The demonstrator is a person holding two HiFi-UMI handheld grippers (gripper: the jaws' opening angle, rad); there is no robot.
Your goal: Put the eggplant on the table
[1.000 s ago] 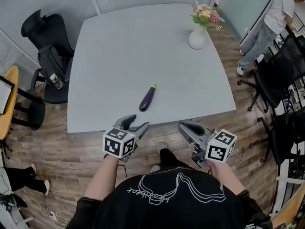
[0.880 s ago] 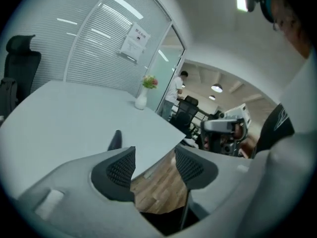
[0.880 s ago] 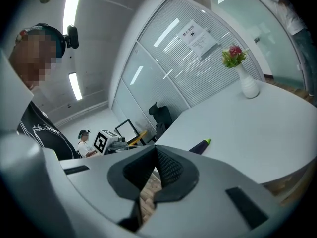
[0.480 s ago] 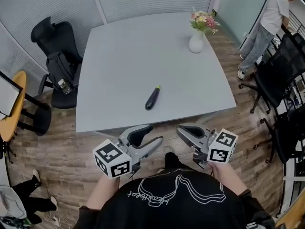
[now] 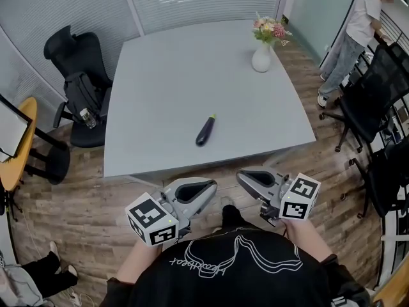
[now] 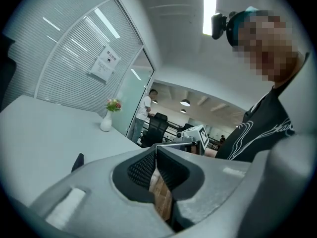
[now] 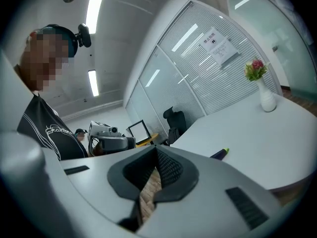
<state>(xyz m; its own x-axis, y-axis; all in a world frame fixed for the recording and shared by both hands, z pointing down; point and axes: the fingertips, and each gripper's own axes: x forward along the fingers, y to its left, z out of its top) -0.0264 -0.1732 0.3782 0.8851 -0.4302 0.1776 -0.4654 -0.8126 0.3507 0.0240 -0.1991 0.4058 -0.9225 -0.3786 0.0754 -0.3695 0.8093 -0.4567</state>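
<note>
A dark purple eggplant [image 5: 205, 130] with a green stem lies on the grey table [image 5: 166, 62], near its front edge. Both grippers hover off the table, in front of that edge and close to the person's body. My left gripper [image 5: 212, 185] is shut with nothing between its jaws. It points toward my right gripper [image 5: 240, 176], which is also shut and empty. The eggplant shows as a dark tip [image 6: 78, 161] in the left gripper view and beside the jaws [image 7: 220, 154] in the right gripper view.
A white vase of flowers [image 5: 262, 54] stands at the table's far right. A black office chair with a bag [image 5: 80, 88] sits at the left, more black chairs [image 5: 374, 101] at the right. A person [image 5: 354, 34] stands at the far right. The floor is wood.
My left gripper has shut its jaws, risen and swung to point right toward the other gripper. The right gripper shifted slightly. The eggplant has stayed where it lay on the table.
</note>
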